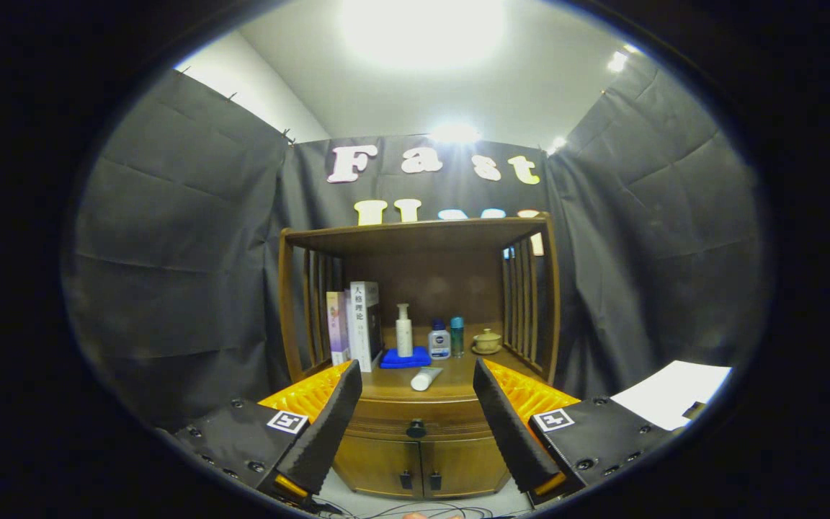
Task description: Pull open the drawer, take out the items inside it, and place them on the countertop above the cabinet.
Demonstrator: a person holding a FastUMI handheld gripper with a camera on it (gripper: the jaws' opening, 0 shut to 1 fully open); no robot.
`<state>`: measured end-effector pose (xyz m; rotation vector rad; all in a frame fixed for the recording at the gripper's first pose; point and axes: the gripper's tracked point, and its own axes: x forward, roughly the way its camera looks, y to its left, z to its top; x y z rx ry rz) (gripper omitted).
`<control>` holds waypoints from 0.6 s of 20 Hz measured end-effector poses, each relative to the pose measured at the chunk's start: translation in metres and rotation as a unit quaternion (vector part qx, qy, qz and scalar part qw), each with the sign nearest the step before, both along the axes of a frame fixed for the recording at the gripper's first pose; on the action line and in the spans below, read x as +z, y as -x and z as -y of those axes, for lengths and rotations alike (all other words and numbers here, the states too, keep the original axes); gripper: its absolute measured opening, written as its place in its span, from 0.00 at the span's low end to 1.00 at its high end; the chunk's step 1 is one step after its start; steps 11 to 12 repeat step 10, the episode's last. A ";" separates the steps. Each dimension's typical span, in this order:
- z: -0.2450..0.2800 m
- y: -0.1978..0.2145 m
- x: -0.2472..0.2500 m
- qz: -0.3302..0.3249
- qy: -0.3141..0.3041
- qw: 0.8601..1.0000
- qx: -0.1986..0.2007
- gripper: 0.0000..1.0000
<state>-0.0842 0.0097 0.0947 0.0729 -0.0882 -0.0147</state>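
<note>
Standing well beyond the fingers, a wooden cabinet with a shelf frame above it fills the middle of the gripper view, backed by black cloth walls. At the left side of the countertop, two books stand upright against the slatted side of the frame, a thinner pale one and a thicker white one touching each other. Just right of the books a blue cloth lies flat, and a white pump bottle stands upright on it. In front of the cloth, nearer the counter's front edge, a white tube lies on its side. Further right stand a small white bottle with a blue cap and, just beside it, a slim teal bottle. Right of these sits a small yellowish lidded cup, near the right slats. Below the countertop the drawer is closed, its dark knob centred on the front, and under it are two cabinet doors with small dark handles. The gripper is held wide apart with nothing between its fingers; the left finger and right finger frame the drawer front, which lies beyond them and untouched. At the far right, past the right finger, a white sheet lies on a surface.
</note>
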 end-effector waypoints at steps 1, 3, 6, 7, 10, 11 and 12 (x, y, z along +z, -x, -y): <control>0.001 0.003 0.004 0.004 -0.009 1.000 -0.004 0.98; 0.000 0.006 0.010 0.012 -0.023 1.000 0.001 0.98; 0.009 0.007 0.004 0.010 -0.007 1.000 -0.003 0.98; 0.009 0.007 0.001 0.006 -0.006 1.000 -0.003 0.98; 0.009 0.003 -0.004 0.004 -0.019 1.000 0.007 0.98; 0.009 0.003 -0.004 0.004 -0.019 1.000 0.007 0.98; 0.009 0.003 -0.004 0.004 -0.019 1.000 0.007 0.98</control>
